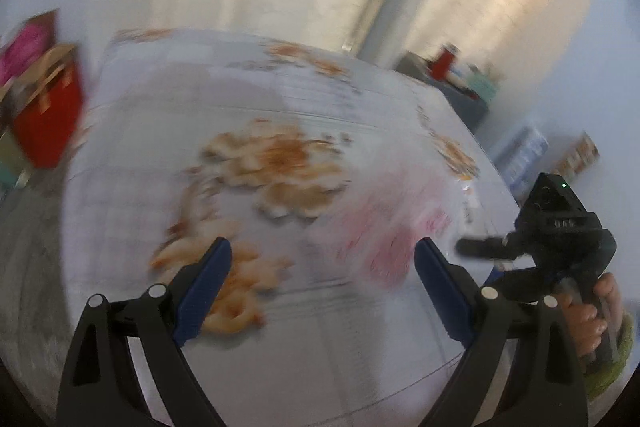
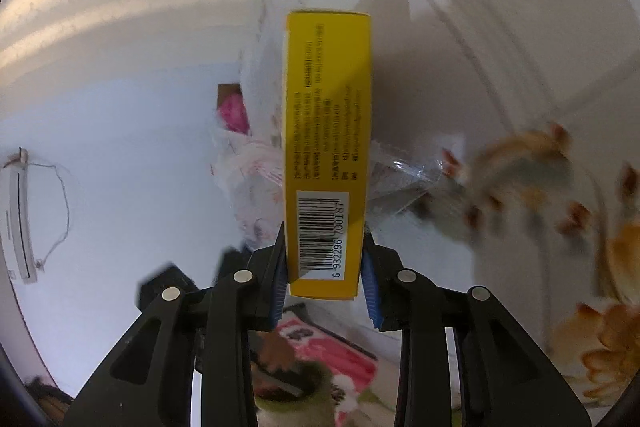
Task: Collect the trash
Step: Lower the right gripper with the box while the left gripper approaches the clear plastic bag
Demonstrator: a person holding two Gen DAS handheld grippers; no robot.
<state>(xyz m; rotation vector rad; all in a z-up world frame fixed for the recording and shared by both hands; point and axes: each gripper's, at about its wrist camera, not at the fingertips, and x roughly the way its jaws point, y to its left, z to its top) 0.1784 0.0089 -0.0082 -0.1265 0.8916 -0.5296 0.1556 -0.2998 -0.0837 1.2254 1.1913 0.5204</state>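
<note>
Right wrist view: the right gripper (image 2: 325, 267) clamps the barcode end of a yellow box (image 2: 327, 147), whose long axis runs straight ahead along the fingers. Behind it sits a crumpled plastic bag (image 2: 256, 179), probably the drop target. The left gripper (image 1: 323, 277) gapes empty above the floral tablecloth (image 1: 280, 163), farther off.

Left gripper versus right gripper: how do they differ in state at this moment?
The left gripper has its jaws spread wide and holds nothing; the right gripper is shut on a yellow box near its barcode end. The left faces the floral tablecloth; the right faces a clear plastic bag behind the box. Both have black frames and blue pads.
</note>
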